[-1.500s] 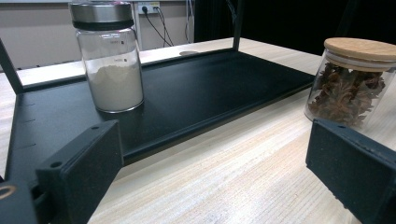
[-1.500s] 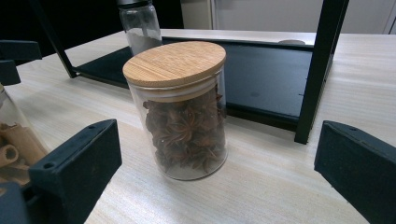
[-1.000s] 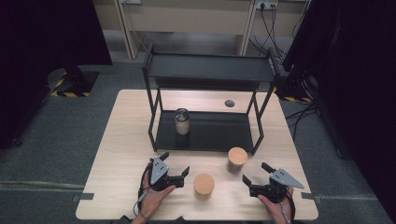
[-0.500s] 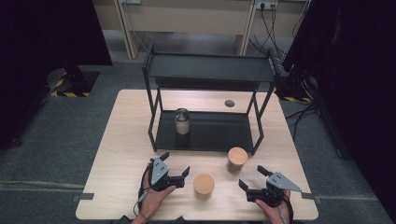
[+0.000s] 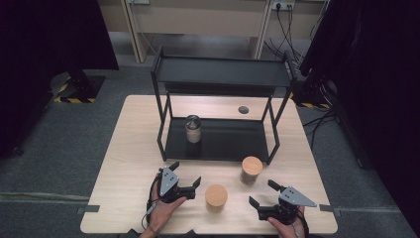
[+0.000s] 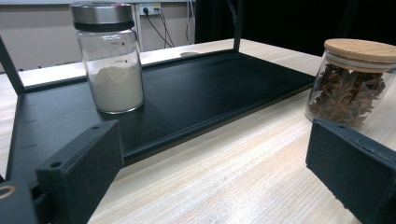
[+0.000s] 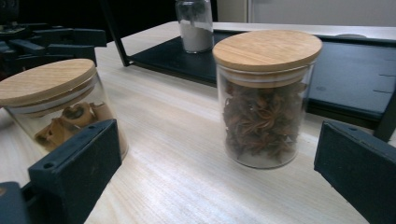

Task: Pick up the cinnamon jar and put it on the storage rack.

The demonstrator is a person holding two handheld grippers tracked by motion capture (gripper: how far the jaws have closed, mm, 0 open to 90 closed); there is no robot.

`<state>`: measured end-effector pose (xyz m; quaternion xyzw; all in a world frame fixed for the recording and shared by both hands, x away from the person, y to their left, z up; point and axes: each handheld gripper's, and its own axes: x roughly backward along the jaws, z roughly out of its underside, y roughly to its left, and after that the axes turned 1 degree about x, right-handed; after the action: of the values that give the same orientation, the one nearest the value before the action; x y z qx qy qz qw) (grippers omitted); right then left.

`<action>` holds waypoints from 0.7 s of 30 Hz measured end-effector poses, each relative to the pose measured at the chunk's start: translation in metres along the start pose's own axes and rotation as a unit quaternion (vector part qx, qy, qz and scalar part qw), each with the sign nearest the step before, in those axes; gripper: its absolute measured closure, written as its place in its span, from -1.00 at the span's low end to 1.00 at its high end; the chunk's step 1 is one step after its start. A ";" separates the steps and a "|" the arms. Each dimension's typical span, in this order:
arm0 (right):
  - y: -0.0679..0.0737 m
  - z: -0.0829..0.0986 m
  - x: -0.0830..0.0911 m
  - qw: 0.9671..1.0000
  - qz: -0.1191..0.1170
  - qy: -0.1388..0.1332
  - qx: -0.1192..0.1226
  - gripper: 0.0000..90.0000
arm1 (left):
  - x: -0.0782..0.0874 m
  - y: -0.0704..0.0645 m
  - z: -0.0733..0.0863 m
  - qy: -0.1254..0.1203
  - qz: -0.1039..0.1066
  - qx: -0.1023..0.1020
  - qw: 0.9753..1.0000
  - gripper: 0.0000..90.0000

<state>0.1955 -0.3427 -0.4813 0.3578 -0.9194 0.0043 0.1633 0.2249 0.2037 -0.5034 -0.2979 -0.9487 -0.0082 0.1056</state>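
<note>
Star anise jar (image 7: 267, 98) with wooden lid, upright on the wooden surface (image 5: 129, 163), just in front of the black shelf rack (image 5: 223, 74), near its right front leg. Second wooden-lidded jar (image 5: 216, 195) lower and left of it, between the two tongs. Right tongs (image 5: 260, 194) near the front edge, jaws spread wide, gripping nothing, aimed toward the star anise jar but apart from it. Left tongs (image 5: 186, 174) likewise wide open and empty, resting left of the second jar. Steel-capped jar of white powder (image 6: 110, 58) upright on the rack's bottom tray.
</note>
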 end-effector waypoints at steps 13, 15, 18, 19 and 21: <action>0.004 -0.001 -0.003 1.000 -0.019 0.002 0.008 -0.98 | 0.000 0.000 0.000 -0.001 -0.001 0.001 1.000 -0.92; 0.005 -0.001 -0.004 1.000 -0.021 0.002 0.011 -0.98 | 0.000 0.000 0.000 -0.001 -0.001 0.001 1.000 -0.92; 0.006 -0.001 -0.005 1.000 -0.025 0.002 0.014 -0.98 | 0.000 0.000 0.000 -0.001 -0.001 0.001 1.000 -0.92; 0.006 -0.001 -0.005 1.000 -0.027 0.001 0.015 -0.98 | 0.000 0.000 0.000 -0.001 -0.001 0.001 1.000 -0.92; 0.007 -0.001 -0.006 0.999 -0.030 0.001 0.015 -0.98 | 0.000 0.000 0.000 -0.001 -0.001 0.001 1.000 -0.92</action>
<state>0.1956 -0.3339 -0.4810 0.3873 -0.9081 0.0133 0.1589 0.2245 0.2036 -0.5038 -0.2964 -0.9493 -0.0066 0.1047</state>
